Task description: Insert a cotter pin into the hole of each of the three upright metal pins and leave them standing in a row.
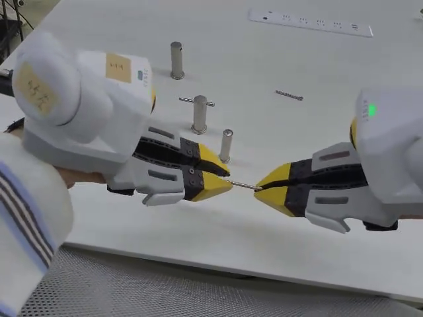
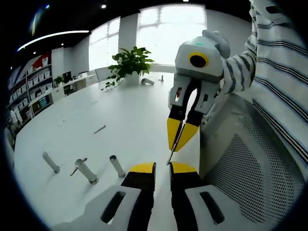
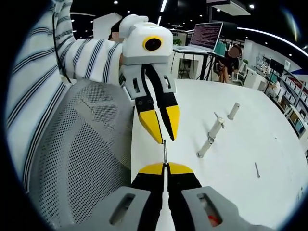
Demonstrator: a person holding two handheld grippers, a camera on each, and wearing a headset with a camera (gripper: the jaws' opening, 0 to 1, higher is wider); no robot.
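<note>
Three upright metal pins stand in a row on the white table: the far pin [image 1: 176, 59], the middle pin [image 1: 199, 113] with a cotter pin [image 1: 195, 101] through its top, and the near pin [image 1: 226, 145]. My right gripper [image 1: 259, 188] is shut on another cotter pin [image 1: 243, 185], which points left at my left gripper [image 1: 228, 179]. The left gripper's jaws stand slightly apart, open, with the pin's free end just at their tips. In the right gripper view the held cotter pin [image 3: 164, 151] rises from my shut jaws toward the left gripper [image 3: 165, 138].
A loose cotter pin [image 1: 289, 96] lies on the table to the right of the row. A white power strip [image 1: 310, 22] lies along the far edge. A grey mesh chair [image 1: 132, 284] sits below the table's near edge.
</note>
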